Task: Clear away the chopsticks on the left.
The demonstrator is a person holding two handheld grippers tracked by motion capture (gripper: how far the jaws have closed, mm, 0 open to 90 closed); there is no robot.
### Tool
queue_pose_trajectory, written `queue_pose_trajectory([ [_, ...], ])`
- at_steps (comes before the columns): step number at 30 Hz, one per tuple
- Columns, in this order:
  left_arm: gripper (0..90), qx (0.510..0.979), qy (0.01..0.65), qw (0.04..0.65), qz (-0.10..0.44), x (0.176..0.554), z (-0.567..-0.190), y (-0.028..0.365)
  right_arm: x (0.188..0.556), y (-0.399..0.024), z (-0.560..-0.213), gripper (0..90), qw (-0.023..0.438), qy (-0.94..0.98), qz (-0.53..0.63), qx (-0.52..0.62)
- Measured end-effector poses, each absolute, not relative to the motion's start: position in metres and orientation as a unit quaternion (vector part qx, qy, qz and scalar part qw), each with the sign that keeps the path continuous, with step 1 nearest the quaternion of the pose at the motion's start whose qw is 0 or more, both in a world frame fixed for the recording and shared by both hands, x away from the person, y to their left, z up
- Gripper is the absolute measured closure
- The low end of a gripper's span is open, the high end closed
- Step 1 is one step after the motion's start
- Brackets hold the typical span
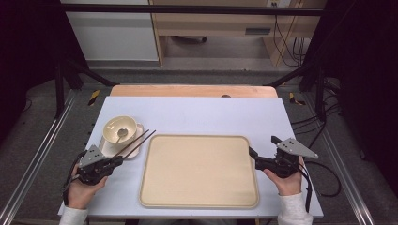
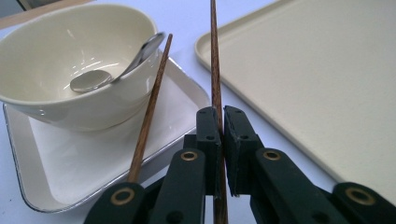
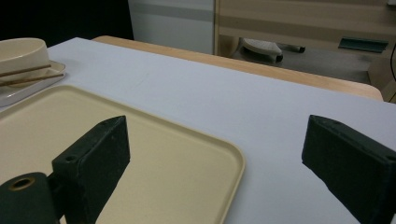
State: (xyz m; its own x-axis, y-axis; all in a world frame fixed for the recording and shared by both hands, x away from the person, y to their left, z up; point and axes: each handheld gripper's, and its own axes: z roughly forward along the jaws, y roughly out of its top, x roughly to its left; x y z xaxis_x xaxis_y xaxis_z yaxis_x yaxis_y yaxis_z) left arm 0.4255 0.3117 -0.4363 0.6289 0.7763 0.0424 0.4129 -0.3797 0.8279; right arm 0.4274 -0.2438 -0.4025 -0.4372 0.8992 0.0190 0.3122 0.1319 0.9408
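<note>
My left gripper (image 2: 219, 122) is clamped on one chopstick (image 2: 215, 60), near the white dish (image 2: 60, 186) at the surface's left; its mate (image 2: 150, 109) leans loose beside it. Next, I judge, carry it right onto the tray (image 1: 199, 171). My right gripper (image 3: 224, 163) waits wide open, empty.

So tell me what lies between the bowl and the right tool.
The big beige tray fills that stretch in the high view: the bowl sits left of it, the open right tool at its right edge. The tray itself is bare.
</note>
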Motion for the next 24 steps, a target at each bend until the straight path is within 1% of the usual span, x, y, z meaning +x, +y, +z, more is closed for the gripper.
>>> queue_pose_trajectory([
  [7,85.3,0.792,0.371,0.428,0.226,0.418,-0.43,0.3,0.427,-0.244,-0.402,7.6,0.299,0.69,0.492,0.439],
  [18,85.3,0.767,0.38,0.45,0.255,0.405,-0.419,0.269,0.427,-0.243,-0.402,7.1,0.298,0.691,0.492,0.438],
  [24,85.2,0.761,0.389,0.455,0.251,0.403,-0.416,0.255,0.428,-0.242,-0.404,7.0,0.297,0.693,0.489,0.439],
])
